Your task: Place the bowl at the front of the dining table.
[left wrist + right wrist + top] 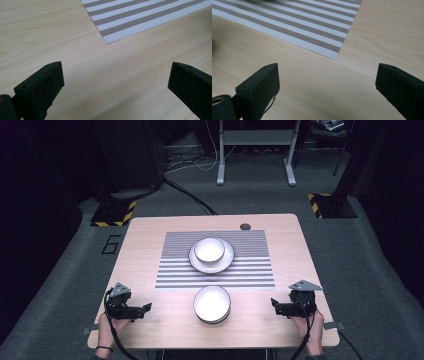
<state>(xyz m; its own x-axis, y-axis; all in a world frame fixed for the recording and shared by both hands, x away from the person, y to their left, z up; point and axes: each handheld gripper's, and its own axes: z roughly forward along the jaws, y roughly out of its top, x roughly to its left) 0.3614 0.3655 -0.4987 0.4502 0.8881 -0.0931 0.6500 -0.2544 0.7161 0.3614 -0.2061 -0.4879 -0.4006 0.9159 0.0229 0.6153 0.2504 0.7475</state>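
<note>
The room is dark, with grey carpet flooring (60,265), a white metal frame stand (255,150) beyond the far edge of the table, and two black bases with yellow-black hazard striping (114,213) at the far left and far right. A light wood tabletop (145,250) occupies the centre of the high view.

A striped placemat (250,265) lies on the far half of the tabletop. On it sits a white plate (227,261) carrying a white bowl (209,249). A second stack of white bowls (212,304) stands on bare wood just beside the near edge of the placemat, between the two grippers.

The left gripper (146,308) rests at the near left of the tabletop, held by the left hand (106,327). In the left gripper view its jaws stand wide apart with nothing between them, above bare wood, with a corner of the placemat ahead.

The right gripper (273,303) rests at the near right, held by the right hand (312,330). In the right gripper view its jaws are likewise spread wide and empty, with a placemat corner ahead.
</note>
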